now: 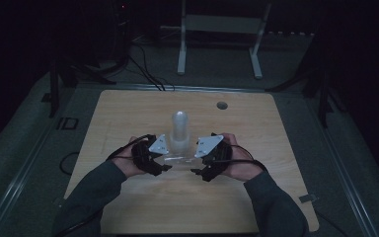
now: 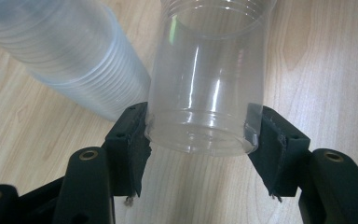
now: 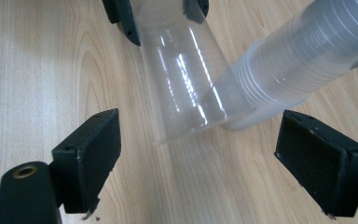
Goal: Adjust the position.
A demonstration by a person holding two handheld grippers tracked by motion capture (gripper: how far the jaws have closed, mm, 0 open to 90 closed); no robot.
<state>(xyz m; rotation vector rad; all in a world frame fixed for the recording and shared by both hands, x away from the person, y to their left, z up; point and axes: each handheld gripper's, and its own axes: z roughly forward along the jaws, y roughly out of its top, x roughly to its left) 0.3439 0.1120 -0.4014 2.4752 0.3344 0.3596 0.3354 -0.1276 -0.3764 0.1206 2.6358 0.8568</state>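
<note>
Clear plastic cup (image 2: 205, 88), a single one, lies sideways between my two hands just above the bench (image 1: 143, 207), near its middle. My left hand-held gripper (image 2: 198, 140) has it by the base end: both black pads press against the cup's sides close to its bottom, one on each flank, so the jaws are closed on the cup and the grip looks firm. In the left gripper view the cup runs away from the jaws, its wider ribbed rim end at the top of that view.

My right hand-held gripper (image 3: 198, 144) faces the cup's mouth from the opposite side. Its jaws stand wide apart and hold nothing; the cup's rim (image 3: 191, 133) lies between and just ahead of the two pads, touching neither. In the right gripper view the left hand-held gripper's jaws appear at the top, clamped on the far end of the cup.

Just beyond the held cup stands a stack of nested clear cups (image 1: 179, 129), upside down on the bench, close to the cup. In the high view it rises between the two grey plates of the hand-held grippers. Whether the held cup touches the stack I cannot tell.

Farther back, a round hole (image 1: 221, 105) sits in the bench near its far edge. Beyond the bench a white frame (image 1: 219, 37) stands on the floor, with dark cables (image 1: 145, 69) beside it.
</note>
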